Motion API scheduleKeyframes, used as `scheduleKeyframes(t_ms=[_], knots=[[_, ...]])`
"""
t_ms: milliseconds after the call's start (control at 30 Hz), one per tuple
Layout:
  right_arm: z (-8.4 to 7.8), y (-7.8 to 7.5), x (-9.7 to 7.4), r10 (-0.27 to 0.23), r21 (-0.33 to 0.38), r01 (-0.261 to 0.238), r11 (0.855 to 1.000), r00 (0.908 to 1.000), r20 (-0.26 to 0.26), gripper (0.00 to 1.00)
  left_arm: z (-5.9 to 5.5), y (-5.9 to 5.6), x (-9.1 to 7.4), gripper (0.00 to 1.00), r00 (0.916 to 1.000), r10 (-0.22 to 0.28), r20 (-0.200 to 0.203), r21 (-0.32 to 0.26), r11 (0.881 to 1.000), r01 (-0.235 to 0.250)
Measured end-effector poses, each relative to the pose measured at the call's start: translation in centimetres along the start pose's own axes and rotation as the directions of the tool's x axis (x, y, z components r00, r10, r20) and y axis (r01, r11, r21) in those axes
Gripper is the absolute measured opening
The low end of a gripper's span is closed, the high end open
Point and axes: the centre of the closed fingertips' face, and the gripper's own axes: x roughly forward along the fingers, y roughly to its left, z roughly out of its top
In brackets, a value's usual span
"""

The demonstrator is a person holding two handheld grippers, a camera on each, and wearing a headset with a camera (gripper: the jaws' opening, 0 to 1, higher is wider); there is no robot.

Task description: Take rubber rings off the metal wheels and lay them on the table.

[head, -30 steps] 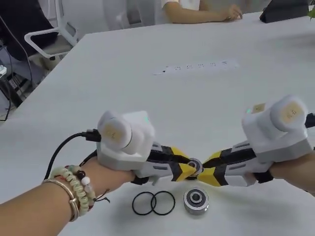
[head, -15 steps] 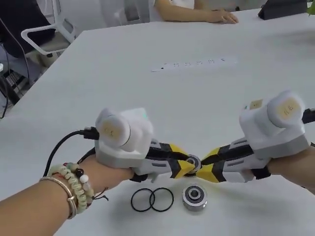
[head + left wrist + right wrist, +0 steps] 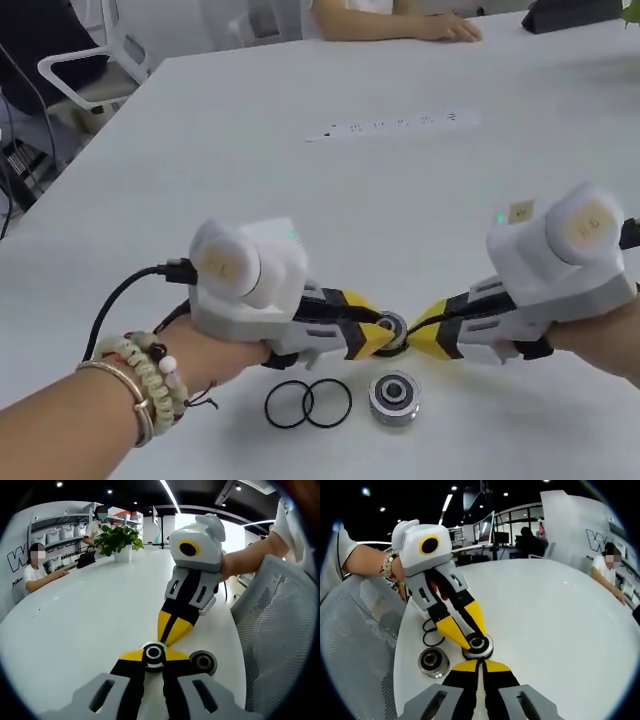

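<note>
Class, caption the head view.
Left gripper holds a wheel, right gripper at its rim; two rings and another wheel lie on table.

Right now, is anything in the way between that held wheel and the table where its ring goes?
Nothing visible does. Left tongs and right tongs meet at the held wheel, just above the table. Two loose rings and another wheel lie nearby, with bare table beside them.

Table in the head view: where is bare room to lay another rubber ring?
The wide bare stretch of table between the grippers and the power strip. Also right of the loose wheel. Crowded: near edge, two rubber rings beside that wheel, close by the left gripper and right gripper on the held wheel.
</note>
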Motion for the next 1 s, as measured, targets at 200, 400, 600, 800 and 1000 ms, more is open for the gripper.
scheduleKeyframes(t_ms=[200,400,600,800,1000], knots=[[0.0,-0.2,0.0,-0.035,0.006,0.035,0.999,0.9994,-0.004,0.0,0.0,-0.1,0.0,0.07,1.0,0.002,0.001,0.0,1.0,-0.002],[-0.2,-0.6,0.0,-0.051,0.275,0.045,0.96,0.9986,0.016,0.0,0.0,-0.1,0.0,0.07,1.0,0.006,0.003,-0.001,1.0,-0.006],[-0.1,-1.2,-0.1,-0.065,0.51,0.02,0.86,0.9954,0.07,0.0,0.0,-0.1,0.0,0.07,1.0,0.007,0.004,-0.001,1.0,-0.007],[0.6,-1.1,-0.6,-0.029,0.706,-0.115,0.699,0.9817,0.188,0.0,0.0,0.0,0.0,0.07,0.9999,0.01,0.007,-0.001,1.0,-0.01],[0.9,-0.5,-0.5,-0.018,0.716,-0.146,0.683,0.9763,0.216,0.0,0.0,-0.1,0.0,0.07,0.9999,0.01,0.009,-0.003,1.0,-0.01]])
